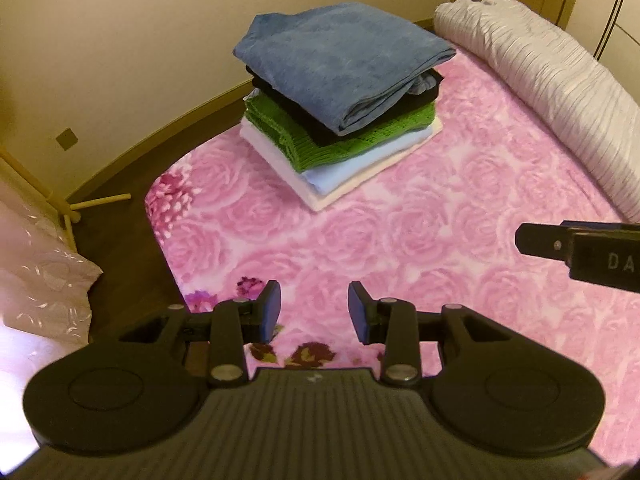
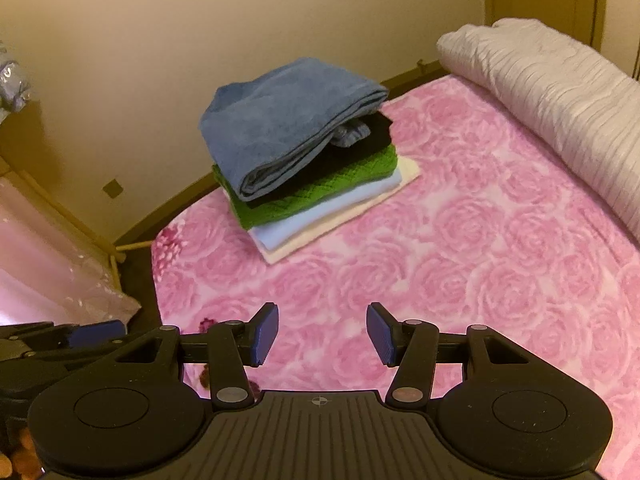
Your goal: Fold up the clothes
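Right wrist only: left claw [image 2: 96, 328] beside pink bedspread [image 2: 440, 260] edge.

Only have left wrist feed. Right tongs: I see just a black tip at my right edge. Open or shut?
Observer: Open. In the right wrist view the right tongs stand apart with nothing between the pads, only the pink rose blanket below.
Operator: Anything left of the bed I'm missing?
Observer: Yes, a crumpled clear plastic item at the far left edge, against the wall.
Operator: Folded stack from that side?
Observer: A bunched grey-blue end pokes out under the blue top piece, above the black layer.
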The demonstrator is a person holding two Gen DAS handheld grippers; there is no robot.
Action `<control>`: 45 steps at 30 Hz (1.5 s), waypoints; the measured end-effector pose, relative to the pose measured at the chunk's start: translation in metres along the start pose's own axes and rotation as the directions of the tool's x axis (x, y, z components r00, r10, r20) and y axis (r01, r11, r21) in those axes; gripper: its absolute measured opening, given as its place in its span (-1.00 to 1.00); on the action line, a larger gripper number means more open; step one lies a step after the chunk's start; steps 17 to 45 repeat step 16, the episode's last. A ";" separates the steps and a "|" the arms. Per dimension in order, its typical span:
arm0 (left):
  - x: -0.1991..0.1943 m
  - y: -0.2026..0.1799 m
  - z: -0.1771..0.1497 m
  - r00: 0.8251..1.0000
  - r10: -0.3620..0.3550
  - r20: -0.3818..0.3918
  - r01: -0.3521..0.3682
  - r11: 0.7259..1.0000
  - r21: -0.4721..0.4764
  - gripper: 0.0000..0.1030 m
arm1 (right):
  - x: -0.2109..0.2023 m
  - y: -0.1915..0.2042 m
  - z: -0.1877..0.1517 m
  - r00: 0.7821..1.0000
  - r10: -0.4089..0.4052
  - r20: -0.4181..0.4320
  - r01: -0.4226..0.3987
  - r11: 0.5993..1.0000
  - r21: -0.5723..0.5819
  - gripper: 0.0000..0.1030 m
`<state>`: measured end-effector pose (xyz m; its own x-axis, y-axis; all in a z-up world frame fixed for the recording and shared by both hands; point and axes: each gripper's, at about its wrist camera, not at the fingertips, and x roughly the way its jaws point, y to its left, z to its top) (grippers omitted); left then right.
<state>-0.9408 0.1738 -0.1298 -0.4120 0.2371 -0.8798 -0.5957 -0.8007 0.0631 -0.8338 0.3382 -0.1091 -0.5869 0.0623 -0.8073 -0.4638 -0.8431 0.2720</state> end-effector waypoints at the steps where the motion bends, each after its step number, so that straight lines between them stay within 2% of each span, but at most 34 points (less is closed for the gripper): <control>1: 0.003 0.001 0.001 1.000 0.003 -0.004 -0.003 1.000 0.001 -0.36 | 0.003 0.000 0.001 1.000 0.003 -0.004 -0.003 1.000 -0.002 0.03; 5: 0.008 0.005 0.004 1.000 0.001 -0.005 -0.001 1.000 -0.023 -0.36 | 0.012 0.000 0.007 1.000 0.008 -0.018 -0.008 1.000 -0.005 0.03; 16: -0.007 0.012 0.014 0.994 0.049 0.095 -0.043 0.997 -0.058 -0.36 | 0.017 0.009 0.015 1.000 0.018 -0.019 -0.018 0.999 -0.031 0.03; 45: -0.007 0.012 0.014 0.994 0.049 0.095 -0.043 0.997 -0.058 -0.36 | 0.017 0.009 0.015 1.000 0.018 -0.019 -0.018 0.999 -0.031 0.03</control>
